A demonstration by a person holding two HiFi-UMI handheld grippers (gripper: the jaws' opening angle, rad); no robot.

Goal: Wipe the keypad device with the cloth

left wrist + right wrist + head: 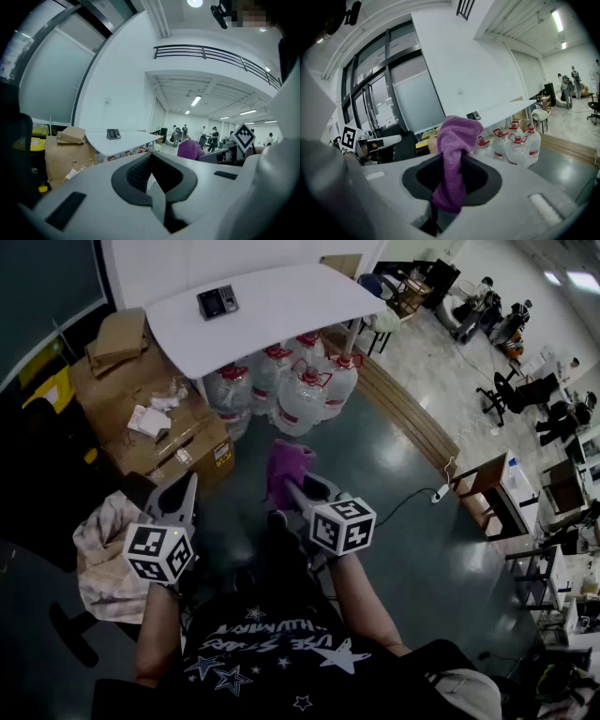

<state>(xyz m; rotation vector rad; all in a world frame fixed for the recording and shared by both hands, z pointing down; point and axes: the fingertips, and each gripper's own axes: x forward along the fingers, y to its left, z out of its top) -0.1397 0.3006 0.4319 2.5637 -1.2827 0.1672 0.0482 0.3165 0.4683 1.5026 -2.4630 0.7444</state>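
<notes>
One small keypad device [217,302] sits flat on the far left part of a white table [291,306], well apart from both grippers. In the right gripper view the same device [474,115] shows small and far off, just past the top of the cloth. The purple cloth [286,468] is not on the table. It is in the right gripper [302,489], whose jaws are pressed tight on it. In the right gripper view the cloth [454,154] stands up in a bunch above the jaws and a bit hangs down below them. The left gripper [185,489] is held up beside it on the left. Its jaws are closed together with nothing between them, as the left gripper view [152,164] shows. Under the near edge of the table stand some big water jugs [305,395] with red caps. To the left of them is a pile of cardboard boxes [112,381]. A pale cloth [103,554] lies low on the left, near the left gripper. The floor [394,456] is dark and shiny.
</notes>
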